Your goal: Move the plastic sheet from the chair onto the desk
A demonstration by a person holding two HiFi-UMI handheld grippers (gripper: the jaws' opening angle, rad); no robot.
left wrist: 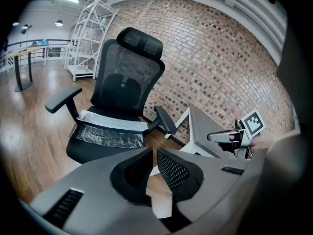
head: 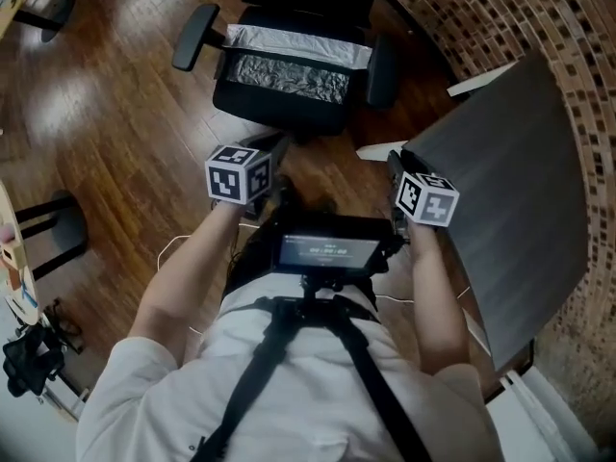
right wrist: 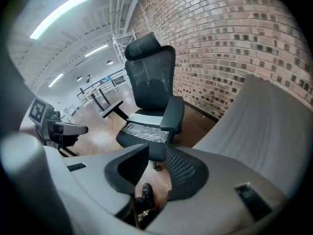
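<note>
The step in hand seems to be the approach. The plastic sheet point(head: 289, 73) lies on the chair point(head: 279, 114) at 12 o'clock, and the desk point(head: 510, 200) is at 3 o'clock. The left gripper point(left wrist: 152, 153) is nearly closed and the right gripper point(right wrist: 156, 153) half open, both empty. Next, the left probably needs to open and both reach the sheet.

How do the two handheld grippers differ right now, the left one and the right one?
The left gripper has its jaws almost closed, with only a slit between them; the right gripper has its jaws clearly apart. The left gripper is over bare wooden floor, while the right gripper is at the edge of the desk. Both are empty and face the chair, where the plastic sheet lies on the seat.
</note>
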